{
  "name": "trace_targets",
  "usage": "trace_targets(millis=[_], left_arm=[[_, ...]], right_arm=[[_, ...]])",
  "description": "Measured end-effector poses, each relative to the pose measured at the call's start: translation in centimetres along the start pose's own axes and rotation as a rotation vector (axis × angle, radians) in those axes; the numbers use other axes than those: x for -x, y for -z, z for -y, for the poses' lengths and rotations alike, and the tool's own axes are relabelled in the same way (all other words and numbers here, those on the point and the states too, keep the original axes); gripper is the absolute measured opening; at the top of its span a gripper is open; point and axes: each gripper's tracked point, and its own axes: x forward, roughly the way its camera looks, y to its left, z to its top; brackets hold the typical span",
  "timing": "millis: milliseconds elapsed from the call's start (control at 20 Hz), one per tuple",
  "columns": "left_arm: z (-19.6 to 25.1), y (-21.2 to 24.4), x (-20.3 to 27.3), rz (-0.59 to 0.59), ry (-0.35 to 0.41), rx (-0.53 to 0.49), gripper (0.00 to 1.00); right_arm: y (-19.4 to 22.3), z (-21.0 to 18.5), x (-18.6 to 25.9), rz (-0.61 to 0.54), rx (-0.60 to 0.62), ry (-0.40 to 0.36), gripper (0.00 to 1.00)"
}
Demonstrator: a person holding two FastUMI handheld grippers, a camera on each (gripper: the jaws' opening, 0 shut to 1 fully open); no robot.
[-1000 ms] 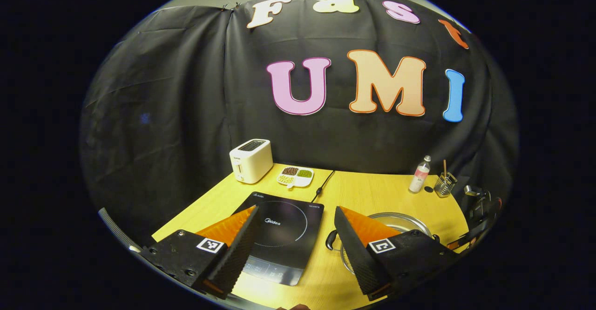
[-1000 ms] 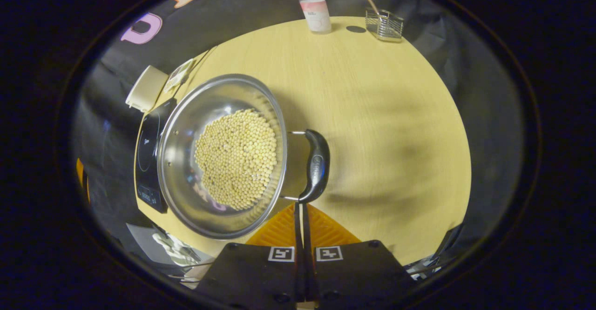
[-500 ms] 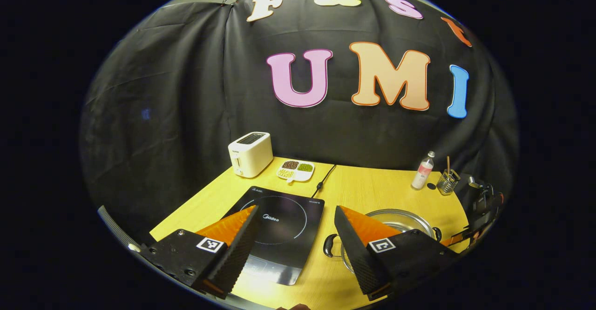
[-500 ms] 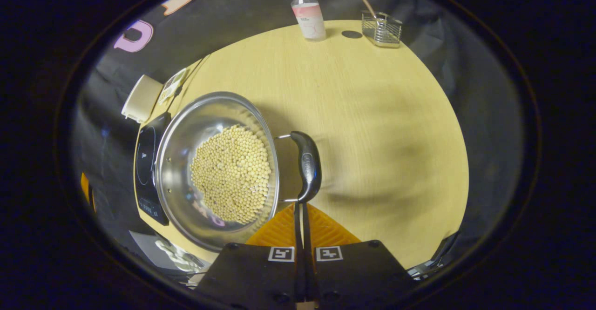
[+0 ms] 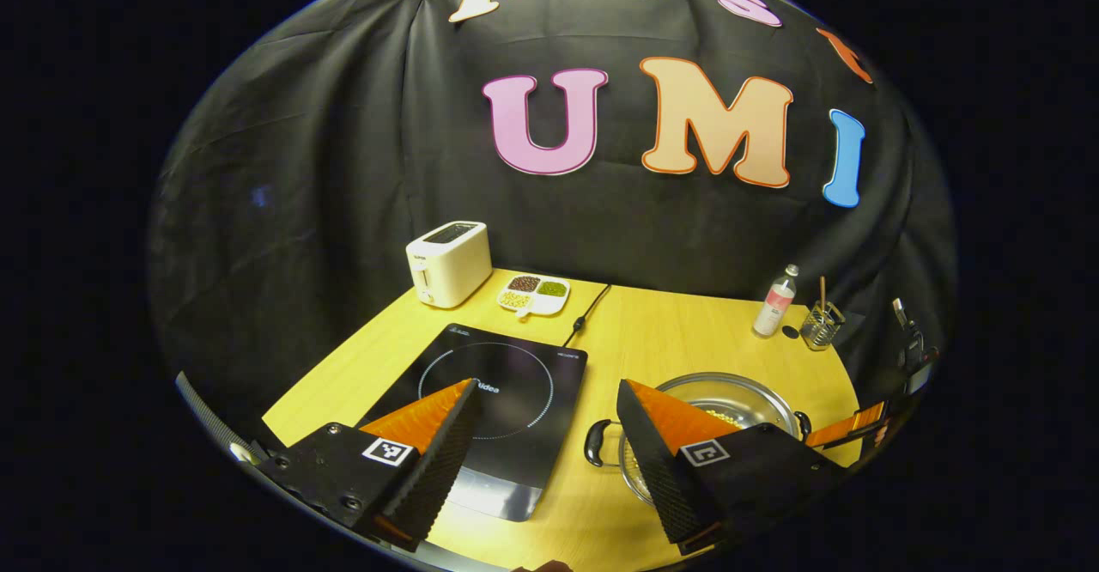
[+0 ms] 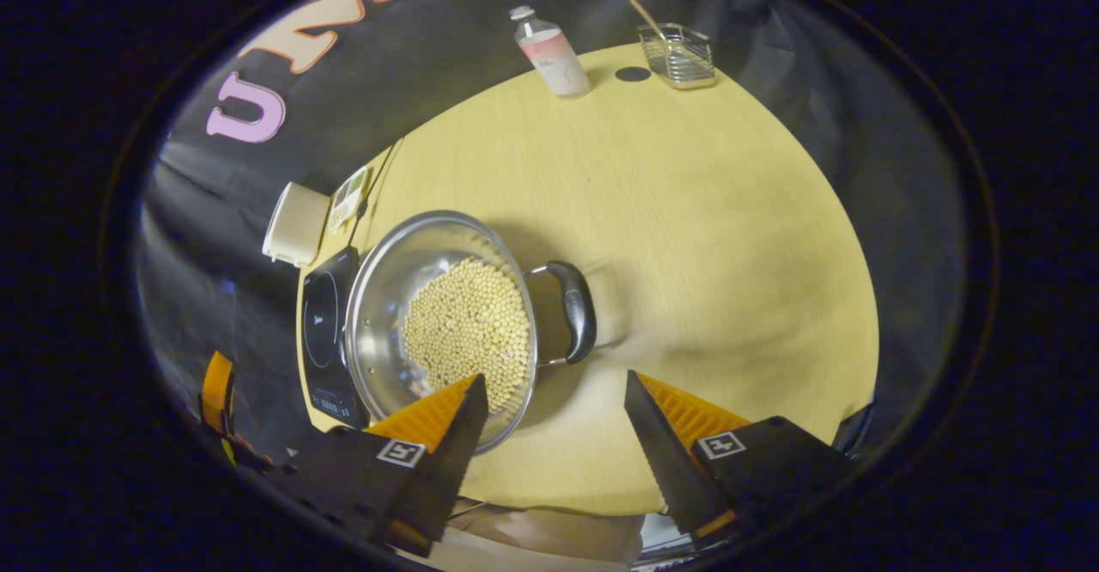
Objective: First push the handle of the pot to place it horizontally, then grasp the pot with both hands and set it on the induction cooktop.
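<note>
A steel pot (image 6: 403, 297) holding pale beans stands on the wooden table. Its right black handle (image 6: 577, 310) lies flat, pointing away from the rim. My right gripper (image 6: 554, 383) hangs open above and just short of that handle, touching nothing. In the left gripper view the pot (image 5: 730, 387) sits right of the black induction cooktop (image 5: 489, 404), with its left black handle (image 5: 594, 443) sticking out. My left gripper (image 5: 545, 392) is open over the gap between cooktop and pot, holding nothing. The right gripper (image 5: 846, 430) shows beyond the pot at the far right.
A white toaster (image 5: 446, 261) and a divided dish of beans (image 5: 532, 290) stand at the back left, with a black cable (image 5: 588, 313) beside them. A small bottle (image 5: 774, 301) and a wire holder (image 5: 820, 325) stand at the back right. Table edge runs near the cooktop's front.
My right gripper went from shut at the pot's right handle to open and pulled back higher. The left gripper rose a little, so the table sits lower in its view.
</note>
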Motion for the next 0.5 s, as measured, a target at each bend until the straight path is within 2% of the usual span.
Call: trace_targets(millis=[50, 150, 200, 400, 450, 500], left_arm=[[0.4, 0.5, -0.2, -0.016, 0.015, 0.003, 0.97], [1.2, 1.4, -0.8, -0.051, 0.041, 0.011, 0.97], [1.6, 2.0, -1.2, -0.072, 0.051, 0.017, 0.97], [2.5, 5.0, -3.1, -0.172, 0.081, 0.007, 0.98], [2.9, 6.0, -3.8, -0.204, 0.091, -0.002, 0.97], [3.3, 6.9, -4.4, -0.237, 0.103, -0.011, 0.97]], right_arm=[[-0.5, 0.0, 0.1, 0.017, -0.004, -0.006, 0.92], [-1.8, 0.1, 0.1, 0.052, -0.016, -0.011, 0.93], [-2.3, 0.2, -0.1, 0.067, -0.023, -0.008, 1.0], [-2.9, 0.2, -1.6, 0.077, -0.018, 0.004, 1.0], [-2.8, 0.4, -1.9, 0.071, -0.016, 0.008, 0.94], [-2.9, 0.5, -2.2, 0.066, -0.014, 0.011, 0.94]])
